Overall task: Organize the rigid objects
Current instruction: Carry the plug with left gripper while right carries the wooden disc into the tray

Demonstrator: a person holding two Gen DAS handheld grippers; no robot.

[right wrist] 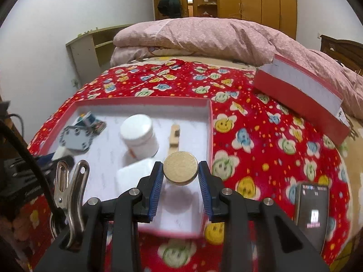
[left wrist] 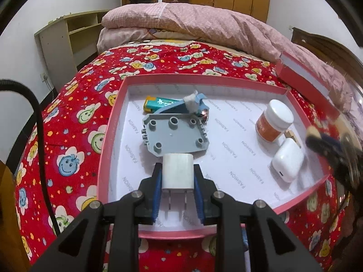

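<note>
A pink-rimmed box (left wrist: 109,136) with a white floor lies on the red bedspread; it also shows in the right wrist view (right wrist: 209,122). My left gripper (left wrist: 178,176) is shut on a white plug charger (left wrist: 178,170), held over the box's near part. My right gripper (right wrist: 180,172) is shut on a round brass-coloured disc (right wrist: 180,170), above the box's right near corner. In the box lie a grey studded plate (left wrist: 175,136), a green lighter (left wrist: 158,103), a blue clip (left wrist: 190,105), a white jar (left wrist: 274,120), a white earbud case (left wrist: 287,163) and a wooden piece (right wrist: 174,136).
The box lid (right wrist: 301,90) leans against a pink quilt (right wrist: 204,36) at the back right. A phone (right wrist: 312,213) lies on the bedspread at the right. A metal clip (right wrist: 70,195) hangs on the right gripper's left side. A shelf unit (left wrist: 59,43) stands by the wall.
</note>
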